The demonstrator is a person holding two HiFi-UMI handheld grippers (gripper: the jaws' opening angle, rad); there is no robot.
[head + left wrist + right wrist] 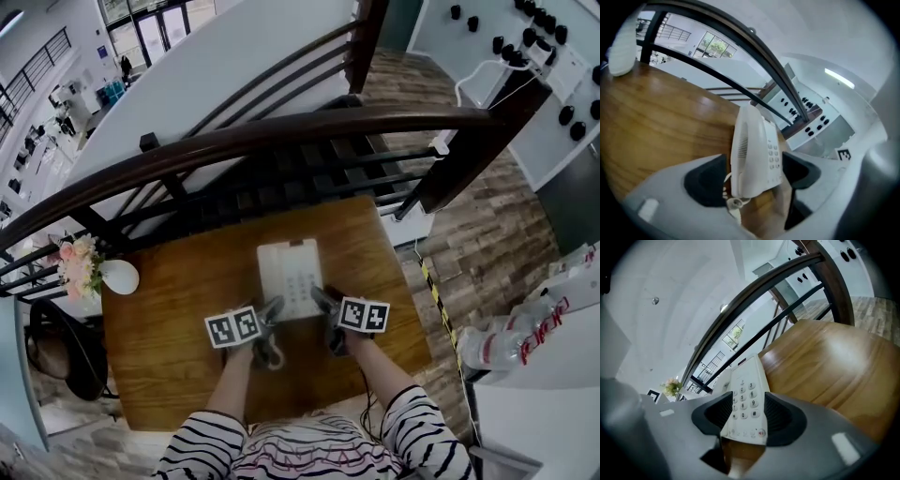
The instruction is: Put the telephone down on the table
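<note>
Two striped sleeves (415,433) reach over a wooden table (164,337), each hand bearing one gripper. The left gripper (272,309) takes the near left corner of the white telephone (291,270). Its jaws stand narrow on the body, one pad against the keypad face, the other by the handset (742,150) side, with the coiled cord (727,190) beside that pad. The right gripper (325,302) takes the near right corner, and its jaws close on the keypad (745,401) end, with a pad at either edge. The telephone lies over the middle of the table with its near end tilted up. Whether its far end rests on the wood cannot be told. A white vase (120,277) of flowers (80,262) stands at the far left corner. A dark railing (281,131) curves behind the table.
</note>
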